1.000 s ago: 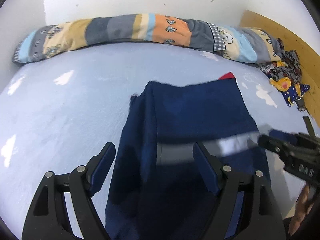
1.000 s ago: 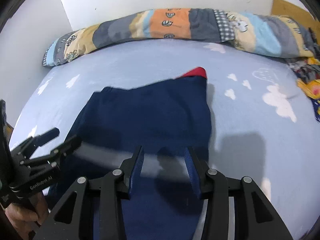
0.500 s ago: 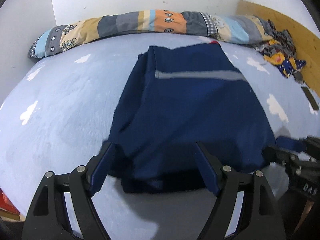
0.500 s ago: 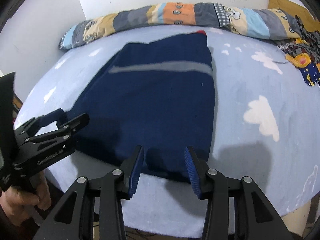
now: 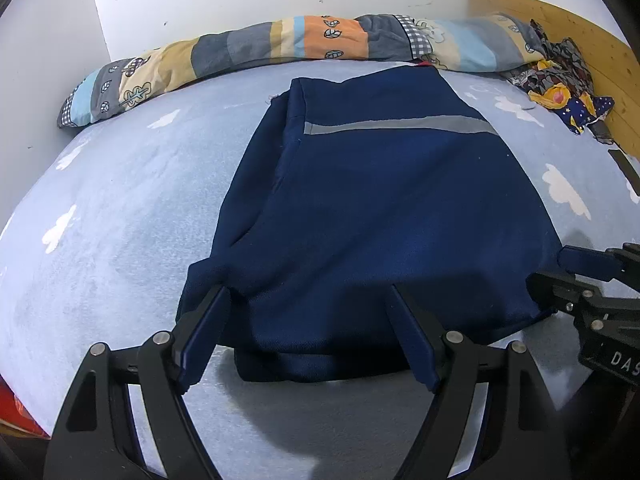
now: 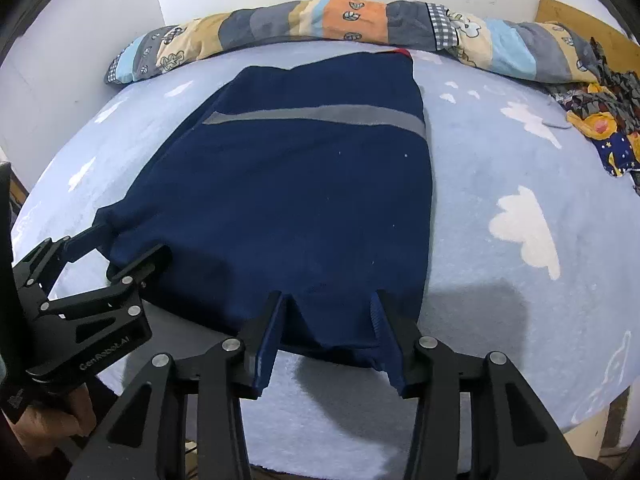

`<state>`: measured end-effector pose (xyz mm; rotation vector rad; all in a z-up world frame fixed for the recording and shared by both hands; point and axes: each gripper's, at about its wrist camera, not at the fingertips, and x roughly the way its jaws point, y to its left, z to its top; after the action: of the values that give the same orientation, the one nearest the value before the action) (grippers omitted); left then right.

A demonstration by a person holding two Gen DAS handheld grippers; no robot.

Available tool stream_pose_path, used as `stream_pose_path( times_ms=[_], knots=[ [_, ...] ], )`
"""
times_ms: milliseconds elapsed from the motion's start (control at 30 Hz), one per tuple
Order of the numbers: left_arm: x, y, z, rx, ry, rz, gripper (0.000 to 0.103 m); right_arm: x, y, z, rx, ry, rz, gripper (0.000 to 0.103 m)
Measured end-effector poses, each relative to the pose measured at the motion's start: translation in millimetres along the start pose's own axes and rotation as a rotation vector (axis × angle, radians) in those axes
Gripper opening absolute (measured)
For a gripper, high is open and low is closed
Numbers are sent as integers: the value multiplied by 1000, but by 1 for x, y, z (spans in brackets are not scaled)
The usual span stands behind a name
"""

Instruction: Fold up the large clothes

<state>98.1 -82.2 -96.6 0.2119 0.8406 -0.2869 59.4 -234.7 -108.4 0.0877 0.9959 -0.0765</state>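
Both tongs hang over the near edge of the bed (image 5: 100, 208): the left tongs (image 5: 308, 336) are wide open and the right tongs (image 6: 328, 332) are half open, each with the near hem of the blue cloth (image 5: 380, 208) between its jaws, but I cannot tell if they pinch it. The blue cloth lies flat and folded in the middle of the bed, with a grey stripe (image 6: 320, 114) across its far part. At the far edge lies a long striped quilt (image 5: 280, 44), and a small heap of clothes (image 5: 560, 80) sits in the far right corner.
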Motion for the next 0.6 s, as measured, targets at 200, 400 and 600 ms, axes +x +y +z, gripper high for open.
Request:
stream_pose_path(
  times_ms=[200, 400, 600],
  knots=[
    [1, -2, -1, 10, -3, 7, 81, 7, 5, -3, -22, 10, -14, 50],
    [2, -3, -2, 25, -7, 10, 81, 14, 3, -4, -1, 23, 2, 50],
    [1, -2, -2, 22, -9, 6, 82, 12, 6, -6, -17, 10, 0, 52]
  ],
)
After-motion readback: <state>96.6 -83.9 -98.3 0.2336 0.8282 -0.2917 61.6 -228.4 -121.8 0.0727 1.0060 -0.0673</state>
